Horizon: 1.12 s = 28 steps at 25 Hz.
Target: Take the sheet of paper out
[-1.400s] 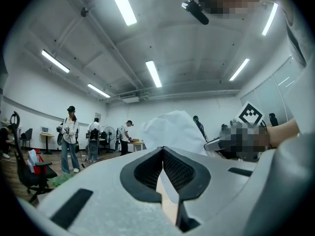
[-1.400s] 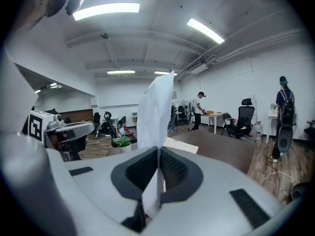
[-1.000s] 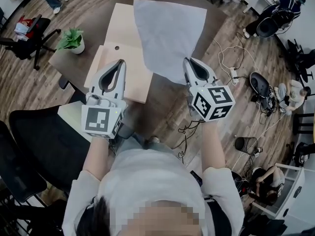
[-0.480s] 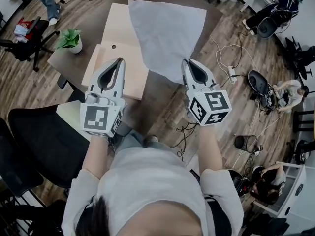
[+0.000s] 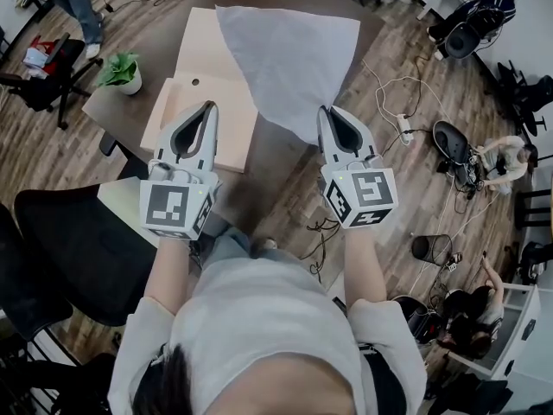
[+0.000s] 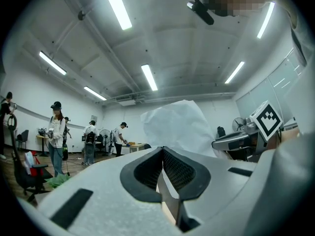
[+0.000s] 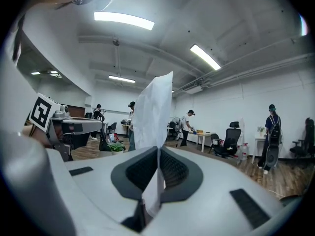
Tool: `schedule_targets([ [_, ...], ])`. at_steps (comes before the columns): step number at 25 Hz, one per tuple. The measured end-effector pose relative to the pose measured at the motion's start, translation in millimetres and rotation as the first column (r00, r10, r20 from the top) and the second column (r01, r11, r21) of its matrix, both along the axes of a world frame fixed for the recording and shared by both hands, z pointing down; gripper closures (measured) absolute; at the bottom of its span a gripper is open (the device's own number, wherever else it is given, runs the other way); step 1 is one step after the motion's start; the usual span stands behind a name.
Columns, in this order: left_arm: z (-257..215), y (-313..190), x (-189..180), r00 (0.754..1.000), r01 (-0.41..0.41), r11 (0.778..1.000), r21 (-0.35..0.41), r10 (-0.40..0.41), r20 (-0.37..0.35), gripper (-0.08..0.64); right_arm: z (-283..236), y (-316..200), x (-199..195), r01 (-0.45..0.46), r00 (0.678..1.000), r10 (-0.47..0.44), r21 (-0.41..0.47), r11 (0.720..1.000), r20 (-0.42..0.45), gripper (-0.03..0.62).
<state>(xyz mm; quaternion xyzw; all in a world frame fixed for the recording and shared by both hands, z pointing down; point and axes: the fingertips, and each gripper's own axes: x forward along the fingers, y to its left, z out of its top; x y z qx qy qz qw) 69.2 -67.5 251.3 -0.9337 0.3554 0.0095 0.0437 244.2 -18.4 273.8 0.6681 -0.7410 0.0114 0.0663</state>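
- sheet of paper [image 5: 292, 54], plain white and a little creased, up in the air over the brown tabletop [image 5: 160, 46], touching no surface
- pinched at its nearest corner; fans out from that corner, away from the person, toward the far side of the tabletop
- long axis from the pinched corner out to the wide far edge, rising as it goes
- in the right gripper view, seen almost edge-on, as a tall narrow white blade standing up out of the jaws and leaning slightly right
- right gripper [image 5: 325, 112] with jaws clenched on that corner, the white edge sandwiched between the ribbed dark pads
- left gripper [image 5: 207, 107] with jaws closed tip to tip, nothing sticking out beyond them; held just left of the sheet and apart from it
- below the left gripper, a flat beige piece [image 5: 235, 128] lying on the tabletop, with a small round hole near its far edge; a second beige panel beyond it, partly hidden under the raised sheet
- black-and-white square markers on the left cube [image 5: 177, 210] and the right cube [image 5: 361, 197]; blocky patterns, not readable words
- small potted plant [image 5: 121, 69] at the tabletop's left corner, well apart from the sheet
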Motion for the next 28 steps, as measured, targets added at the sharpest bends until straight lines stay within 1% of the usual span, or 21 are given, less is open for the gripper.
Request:
schedule_targets([
  [16,-0.3,23.6,2.0,1.000,-0.002,1.000,-0.007,0.002,-0.005,0.551,-14.4,37.1,11.6,-0.073,0.997,0.073,0.074,0.995,0.001,0.571],
  [28,-4.4,36.1,4.8,1.000,-0.001,1.000,-0.002,0.001,-0.006,0.551,-25.3,53.0,17.1,-0.092,0.996,0.094,0.114,0.989,-0.011,0.571],
])
